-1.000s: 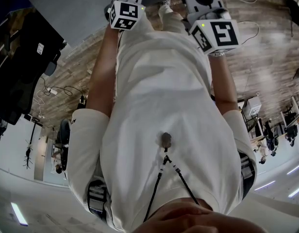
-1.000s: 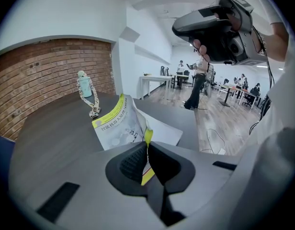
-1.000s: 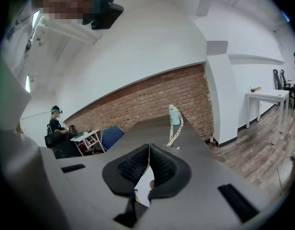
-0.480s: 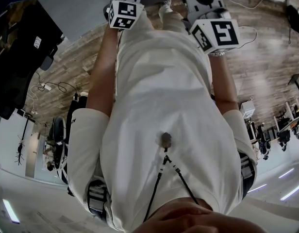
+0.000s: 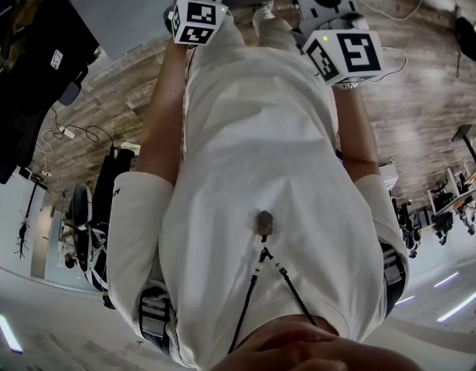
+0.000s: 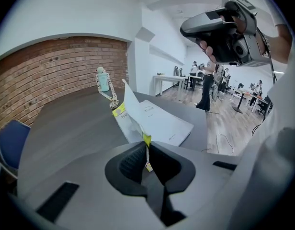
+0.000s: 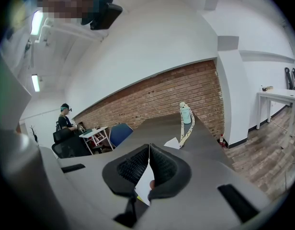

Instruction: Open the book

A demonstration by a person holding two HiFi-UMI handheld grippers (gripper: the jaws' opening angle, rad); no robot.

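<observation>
**White paper in both grips: swing the leaf, don't tug it**

White and thin, the book [image 6: 162, 123] lies flat on the grey table [image 6: 66, 128], close to its near edge. One leaf [image 6: 130, 102] stands up from its left side. A yellow tab [image 6: 146, 139] on that paper runs straight into the left gripper [image 6: 147, 146], whose jaws are clamped together on the tab and the sheet's edge. The right gripper [image 7: 148, 151] is likewise clenched on a white sheet [image 7: 144, 185]. Whether that sheet belongs to the same book I cannot tell.

To my eye the opening is under way but not finished. The grip is only on a tab and a paper edge, so the lift probably wants a slow arc about the spine, not a straight pull. A straight pull could tear the tab off or drag the whole book across the table. A lanyard [image 6: 109, 96] with a small teal bottle [image 6: 103, 79] lies just beyond the book, so the leaf is best laid down short of it.
</observation>
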